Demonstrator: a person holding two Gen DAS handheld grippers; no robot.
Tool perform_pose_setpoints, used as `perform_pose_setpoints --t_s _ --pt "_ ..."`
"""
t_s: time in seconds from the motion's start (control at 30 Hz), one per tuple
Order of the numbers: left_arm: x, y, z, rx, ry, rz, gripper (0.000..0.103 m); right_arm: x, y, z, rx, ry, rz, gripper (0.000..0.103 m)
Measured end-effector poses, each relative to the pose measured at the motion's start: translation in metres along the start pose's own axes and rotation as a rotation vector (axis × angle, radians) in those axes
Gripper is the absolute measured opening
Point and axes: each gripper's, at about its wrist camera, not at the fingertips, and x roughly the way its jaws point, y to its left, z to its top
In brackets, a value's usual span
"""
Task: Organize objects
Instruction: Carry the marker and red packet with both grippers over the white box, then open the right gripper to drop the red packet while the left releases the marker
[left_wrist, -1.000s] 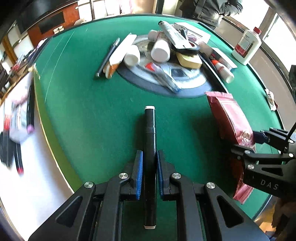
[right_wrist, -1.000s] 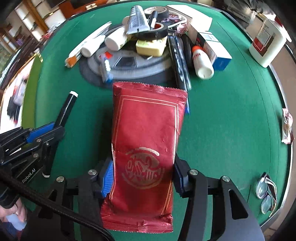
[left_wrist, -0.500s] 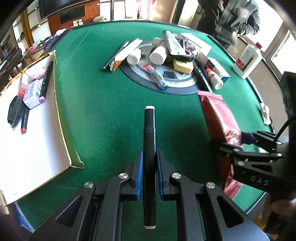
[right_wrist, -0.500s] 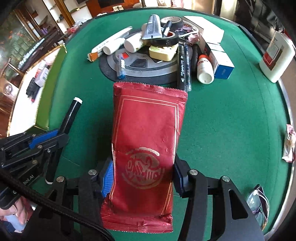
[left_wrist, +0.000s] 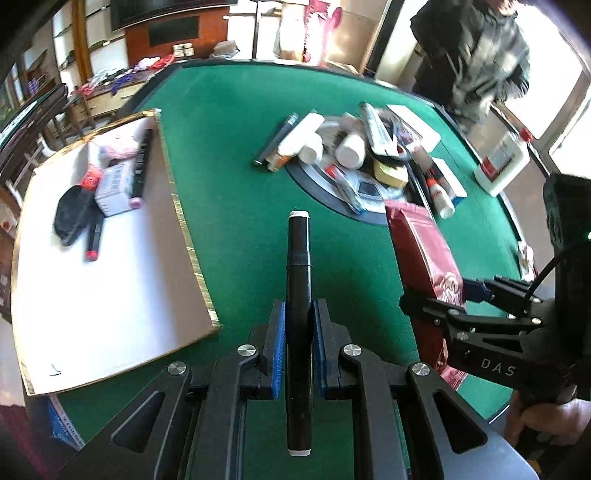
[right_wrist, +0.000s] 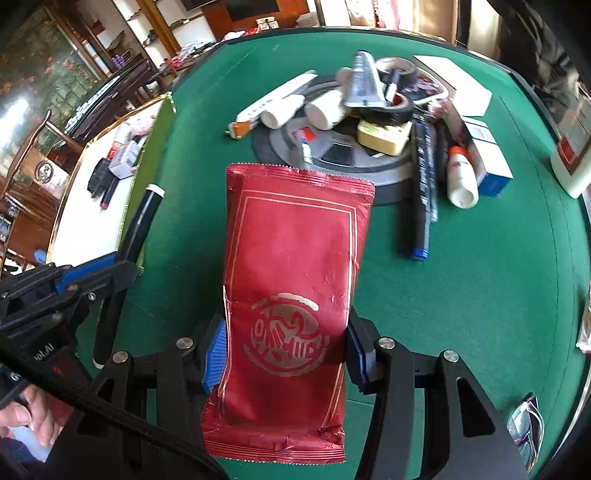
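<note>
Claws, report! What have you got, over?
Left claw shut on black marker. Right claw shut on red packet. Both above green table, nothing blocking.

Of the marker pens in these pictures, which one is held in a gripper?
The black marker with white ends, clamped in the left gripper; the others lie on the table or white board.

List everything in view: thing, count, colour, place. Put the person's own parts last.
marker: 1, black with white ends, clamped in the left gripper
snack pouch: 1, red with gold print, clamped in the right gripper
table: 1, green felt, under everything
tray: 1, white with gold rim, left table edge, holding pens and a small box
clutter pile: 1, mixed tubes, tape rolls, boxes, on the grey centre disc
white bottle: 1, red cap, far right edge
eyeglasses: 1, near right edge
left gripper: black, blue pads
right gripper: black, blue pads
</note>
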Motion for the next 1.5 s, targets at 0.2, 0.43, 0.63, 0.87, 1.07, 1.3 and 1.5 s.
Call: perform_pose_setpoints --t_s 0.2,0.43,0.63,0.87,1.07,1.3,1.5 --pt "-0.018 0.033 0.006 -0.069 -0.047 -0.008 0.011 -0.004 0.022 0.011 -0.021 -0.01 0.014 0.051" --pt "-0.029 0.08 0.009 -0.152 -0.08 -0.013 0.011 -0.002 0.056 0.03 -0.058 -0.005 0.028 0.051" --pt "-0.033 0.119 0.01 -0.217 -0.102 -0.014 0.011 0.002 0.102 0.051 -0.131 -0.003 0.035 0.051" --pt "-0.028 0.158 0.01 -0.26 -0.094 0.005 0.011 0.015 0.158 0.072 -0.205 -0.003 0.055 0.051" --pt "-0.017 0.179 0.015 -0.28 -0.09 0.01 0.011 0.044 0.19 0.089 -0.204 0.013 0.07 0.051" --pt "0.0 0.195 0.015 -0.291 -0.072 0.015 0.011 0.08 0.198 0.093 -0.141 0.058 0.064 0.052" --pt "0.012 0.199 0.014 -0.27 -0.052 0.029 0.011 0.098 0.196 0.091 -0.11 0.086 0.049 0.052"
